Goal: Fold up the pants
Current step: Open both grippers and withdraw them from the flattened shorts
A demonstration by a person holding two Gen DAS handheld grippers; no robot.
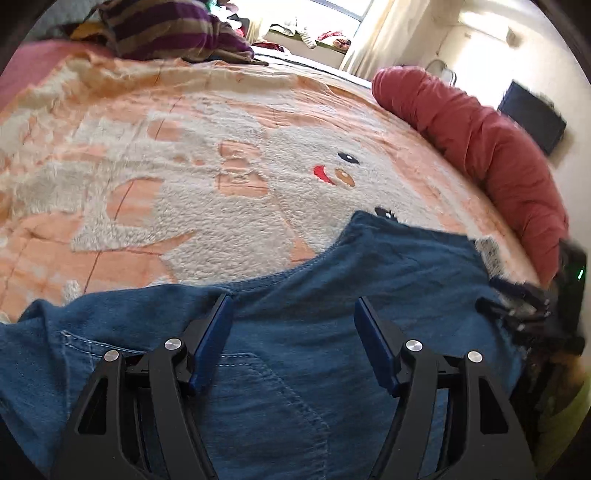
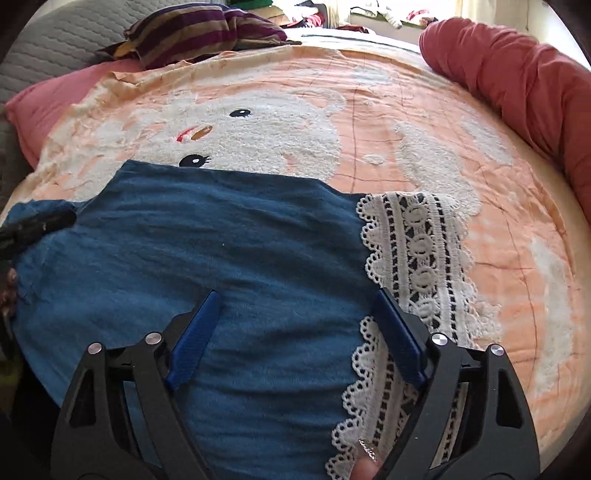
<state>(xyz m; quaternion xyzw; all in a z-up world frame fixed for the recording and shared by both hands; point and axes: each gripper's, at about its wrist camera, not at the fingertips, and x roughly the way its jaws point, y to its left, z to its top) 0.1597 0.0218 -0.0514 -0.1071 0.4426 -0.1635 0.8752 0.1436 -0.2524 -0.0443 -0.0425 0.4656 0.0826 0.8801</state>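
Note:
Blue denim pants point(image 1: 303, 332) lie flat on an orange blanket with a white bear point(image 1: 229, 177). In the left wrist view my left gripper point(image 1: 293, 308) is open just above the waist end, near a stitched pocket point(image 1: 258, 398). In the right wrist view the pants point(image 2: 207, 243) end in a white lace hem point(image 2: 417, 243). My right gripper point(image 2: 297, 299) is open over the leg end, its right finger above the lace. The other gripper shows dark at the left edge of the right wrist view point(image 2: 33, 225) and at the right edge of the left wrist view point(image 1: 532, 314).
A rolled red quilt point(image 1: 487, 147) runs along the bed's right side, also in the right wrist view point(image 2: 517, 77). A striped purple cloth point(image 2: 207, 33) and a pink pillow point(image 2: 55, 99) lie at the far end. A window is beyond.

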